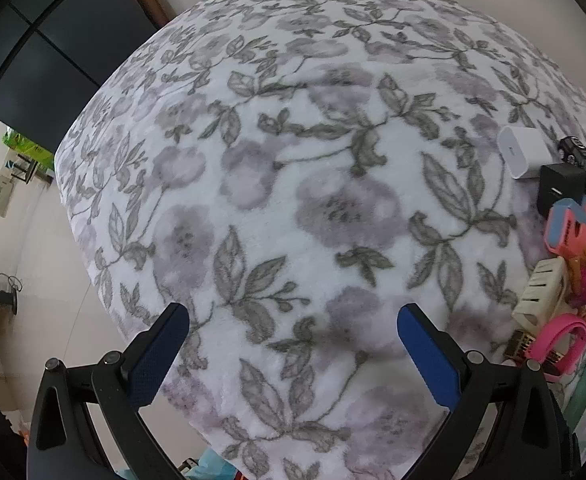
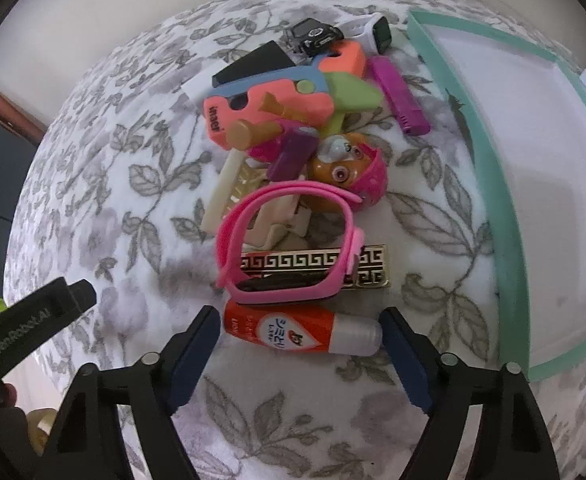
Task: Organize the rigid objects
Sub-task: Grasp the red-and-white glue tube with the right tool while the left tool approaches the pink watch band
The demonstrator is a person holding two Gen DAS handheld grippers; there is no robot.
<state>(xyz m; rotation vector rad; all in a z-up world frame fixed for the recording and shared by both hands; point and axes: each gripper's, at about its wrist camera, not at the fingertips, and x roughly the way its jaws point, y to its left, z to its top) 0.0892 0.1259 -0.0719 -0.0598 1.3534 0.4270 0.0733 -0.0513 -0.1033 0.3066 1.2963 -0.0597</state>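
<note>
The first pick of the sorting is judged to be in hand. The right gripper [image 2: 299,342] is held low over the floral-covered bench [image 2: 141,208], its fingers spread wide to either side of the orange glue tube [image 2: 301,330], which lies crosswise at the near edge of the toy pile, just below the pink watch band [image 2: 289,240]. A closing squeeze on the tube is called for next, then a carry to the green-rimmed tray [image 2: 489,184] at the right. The left gripper [image 1: 293,354] is held wide and empty above bare cloth.
</note>
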